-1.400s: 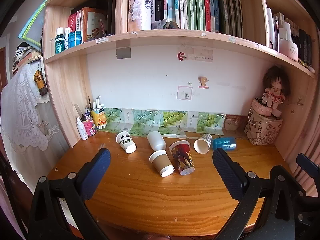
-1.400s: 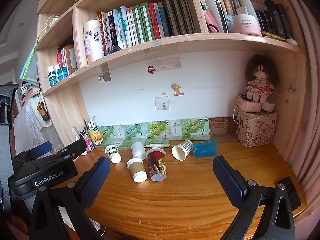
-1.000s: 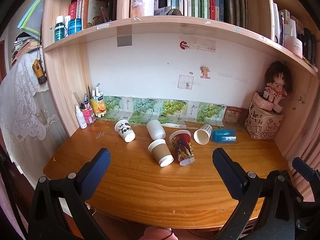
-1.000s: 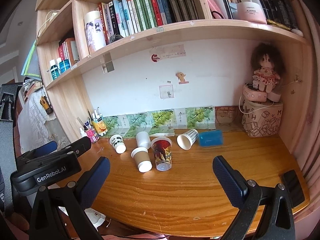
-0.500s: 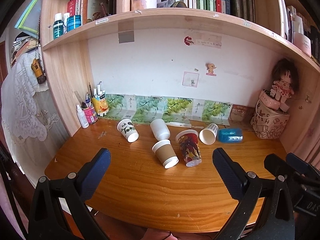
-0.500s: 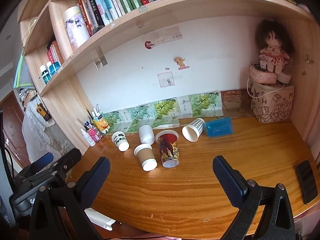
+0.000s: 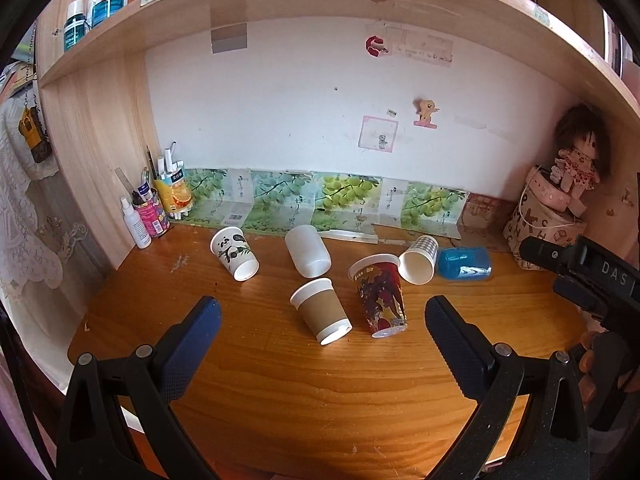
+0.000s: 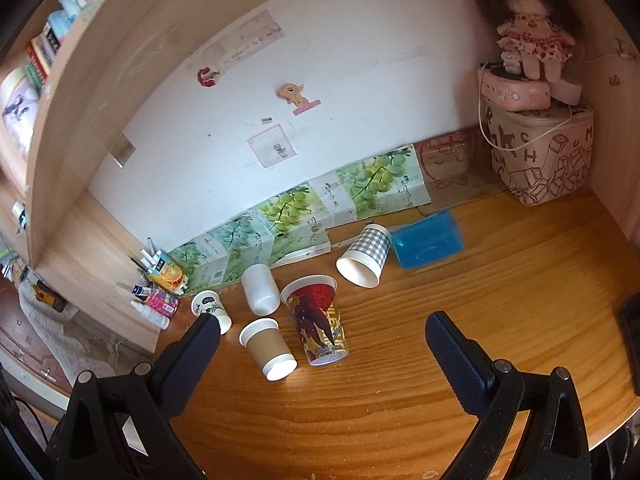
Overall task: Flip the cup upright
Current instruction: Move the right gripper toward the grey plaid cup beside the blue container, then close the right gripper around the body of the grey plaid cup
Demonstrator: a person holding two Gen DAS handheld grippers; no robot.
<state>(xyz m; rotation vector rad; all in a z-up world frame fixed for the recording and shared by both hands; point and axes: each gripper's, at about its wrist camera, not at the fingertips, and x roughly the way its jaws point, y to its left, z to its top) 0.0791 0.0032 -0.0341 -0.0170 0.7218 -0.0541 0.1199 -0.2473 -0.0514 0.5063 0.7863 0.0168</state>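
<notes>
Several cups lie on their sides on the wooden desk: a panda cup, a white plastic cup, a brown paper cup, a red printed cup, a checked cup and a blue cup. My left gripper is open and empty, hovering in front of the brown and red cups. My right gripper is open and empty, above the brown cup and red cup. Its body also shows in the left wrist view.
A pen holder with bottles stands at the back left. Grape-print boxes line the wall. A printed bag with a doll sits at the back right. A shelf hangs overhead. A black phone lies at the right edge.
Both grippers have moved forward and lower toward the cups. The right gripper has tilted and swung ahead of the left. The cups have not moved.
</notes>
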